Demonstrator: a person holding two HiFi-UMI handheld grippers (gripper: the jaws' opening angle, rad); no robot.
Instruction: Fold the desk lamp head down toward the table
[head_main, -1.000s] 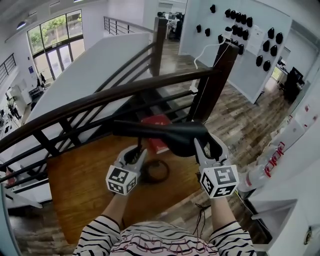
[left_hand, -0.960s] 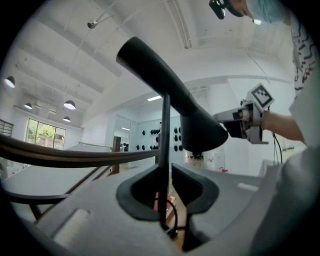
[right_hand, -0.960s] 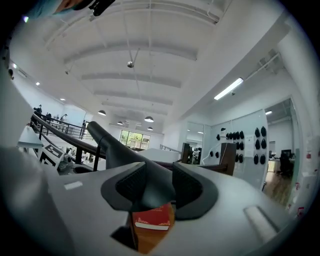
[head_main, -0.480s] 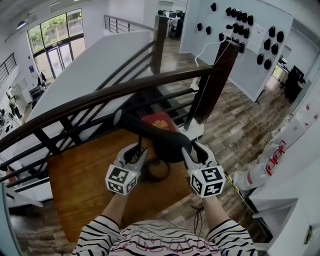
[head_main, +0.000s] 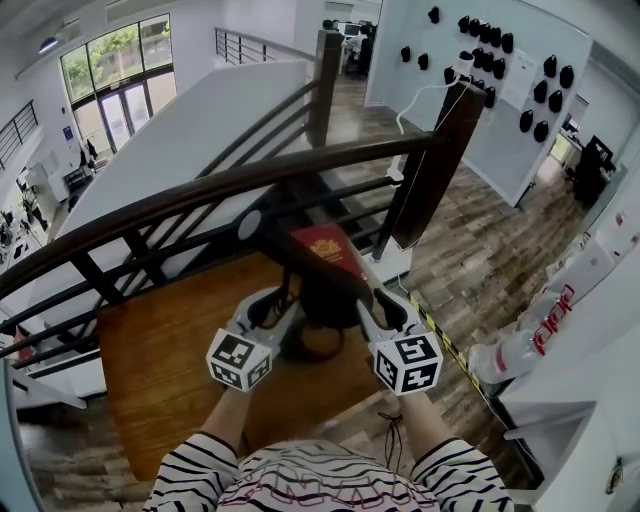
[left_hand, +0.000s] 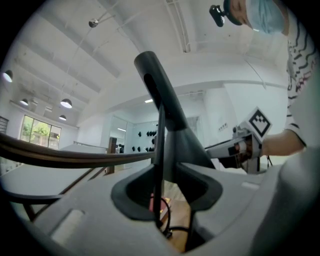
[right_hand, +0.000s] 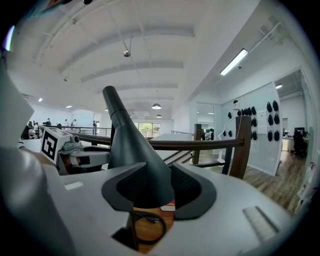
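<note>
The black desk lamp head (head_main: 322, 292) slants down to the right over the wooden table (head_main: 170, 350). My right gripper (head_main: 378, 300) is shut on its wide lower end. In the right gripper view the head (right_hand: 132, 155) fills the gap and both pads press on it; these jaws have just been closing. My left gripper (head_main: 275, 300) stands at the lamp's thin stem (left_hand: 159, 165). The stem runs through the middle of the gap, apart from both pads; these jaws have just been opening. The head (left_hand: 160, 95) rises behind it.
A red book (head_main: 325, 245) lies on the table beyond the lamp. A dark ring (head_main: 318, 345) lies on the table under the head. A dark wooden railing (head_main: 200, 195) runs just behind the table, with a stairwell beyond. A white and red cylinder (head_main: 520, 340) stands at the right.
The lamp head has swung from level to slanting down, and my right gripper has come down and left with it. My left gripper has stayed in place, with its jaws wider.
</note>
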